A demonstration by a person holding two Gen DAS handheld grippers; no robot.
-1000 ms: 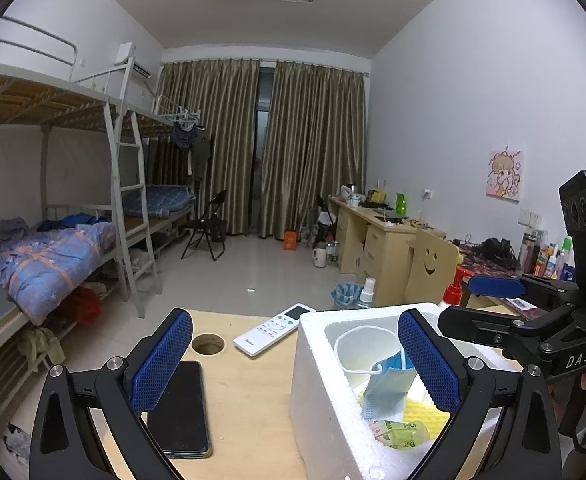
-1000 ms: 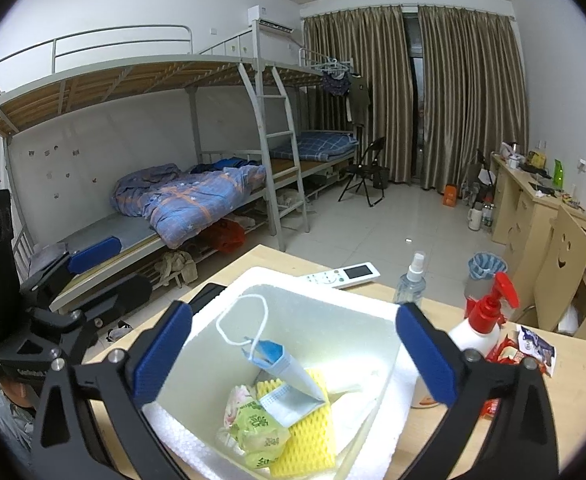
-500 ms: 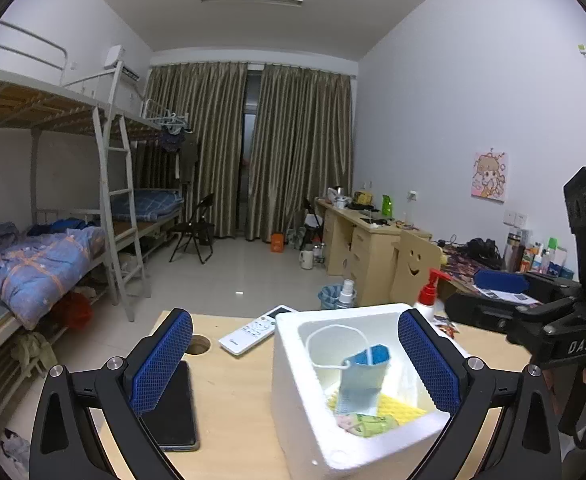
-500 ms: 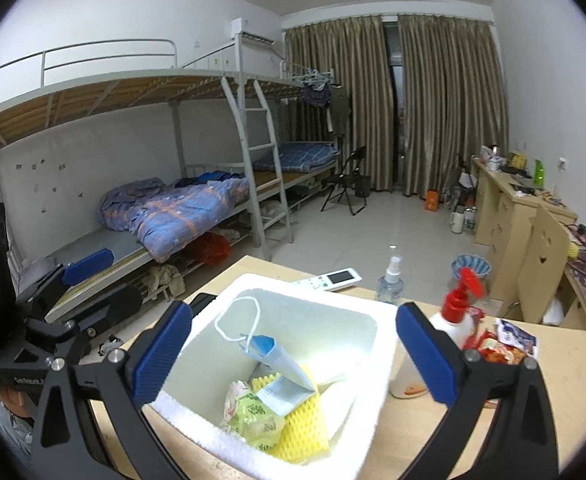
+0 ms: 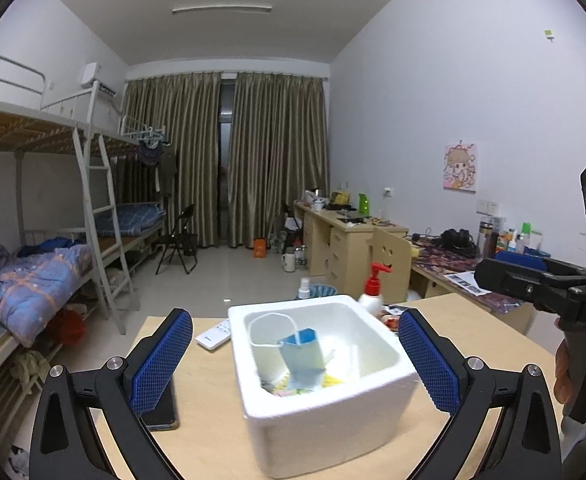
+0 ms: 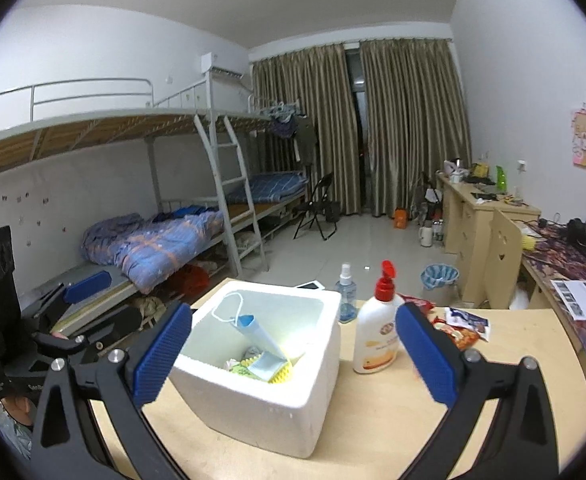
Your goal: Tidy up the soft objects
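A white foam box [image 5: 325, 396] [image 6: 269, 392] stands on the wooden table [image 5: 209, 432]. Inside it a blue face mask [image 5: 303, 354] [image 6: 253, 330] leans upright with its white loop up, over a yellow foam net [image 6: 281, 372] and a small green packet [image 6: 239, 368]. My left gripper [image 5: 295, 358] hangs open in front of the box, nothing between its blue pads. My right gripper [image 6: 293, 354] is open too, held back above the box's near side. The right gripper's body [image 5: 549, 284] shows at the right edge of the left wrist view.
A black phone [image 5: 161, 412] lies left of the box, a white remote [image 5: 213, 336] behind it. A white pump bottle with red top [image 6: 377, 328], a clear spray bottle [image 6: 345, 294] and snack packets [image 6: 459, 326] stand right of the box. Bunk beds and desks line the room.
Both grippers have drawn back and up from the box, which now looks smaller and farther. The mask and other soft items have stayed inside.
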